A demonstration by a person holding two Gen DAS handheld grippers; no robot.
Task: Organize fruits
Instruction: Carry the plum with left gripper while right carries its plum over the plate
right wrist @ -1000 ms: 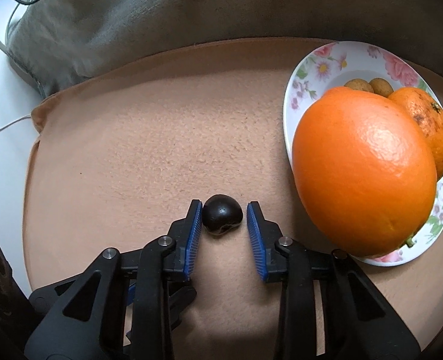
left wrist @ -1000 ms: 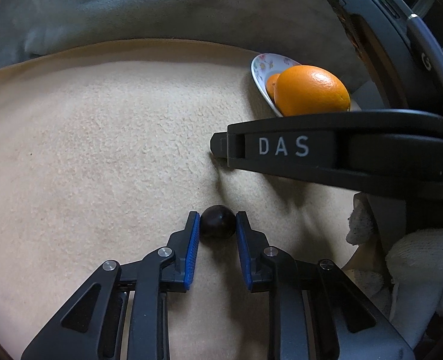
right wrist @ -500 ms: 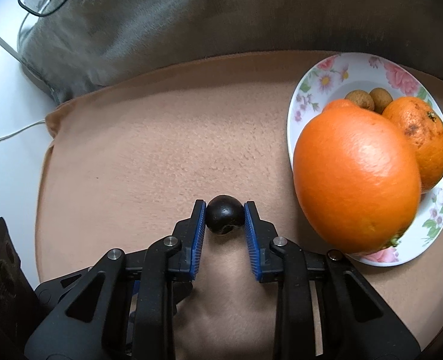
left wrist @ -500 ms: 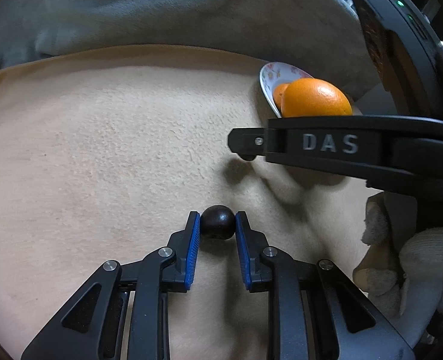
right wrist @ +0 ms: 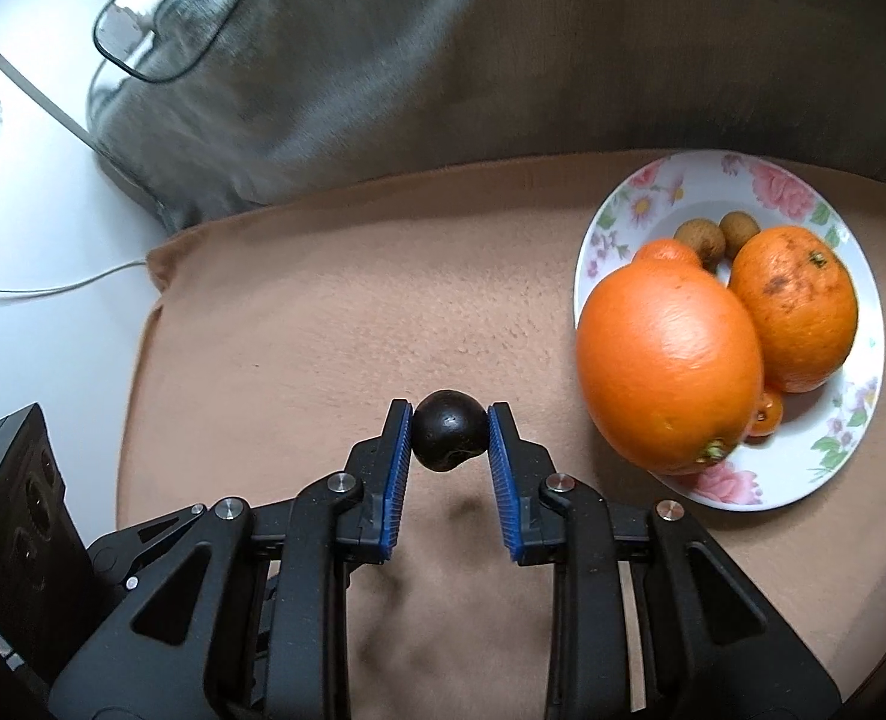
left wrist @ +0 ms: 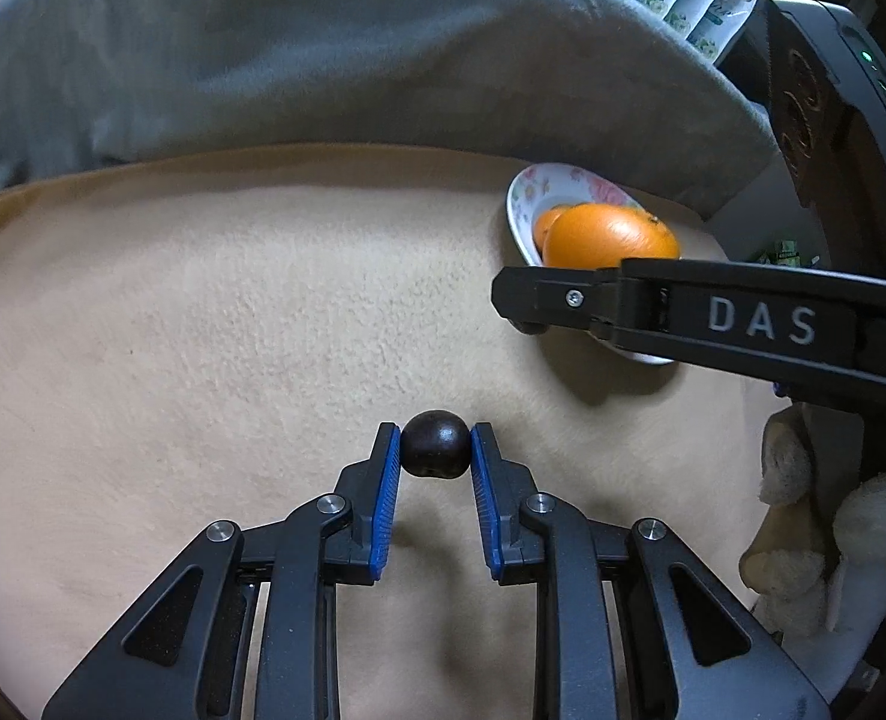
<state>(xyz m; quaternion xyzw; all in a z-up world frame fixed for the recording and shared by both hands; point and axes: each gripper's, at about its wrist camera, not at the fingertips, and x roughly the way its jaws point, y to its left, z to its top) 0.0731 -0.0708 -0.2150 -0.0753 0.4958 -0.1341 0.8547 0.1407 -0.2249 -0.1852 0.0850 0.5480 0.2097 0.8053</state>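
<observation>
two dark fruits [left wrist: 435, 444] [right wrist: 449, 430] clamped, plate [left wrist: 520, 204] half hidden

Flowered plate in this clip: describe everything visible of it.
The plate is round, shallow, white and glossy like ceramic, with pink flowers and green leaves around its rim. It lies flat on the tan fleece blanket, near its far right edge. It holds a large orange, a smaller blemished orange, two small brown fruits and a tiny orange fruit. Neither gripper touches it.
</observation>
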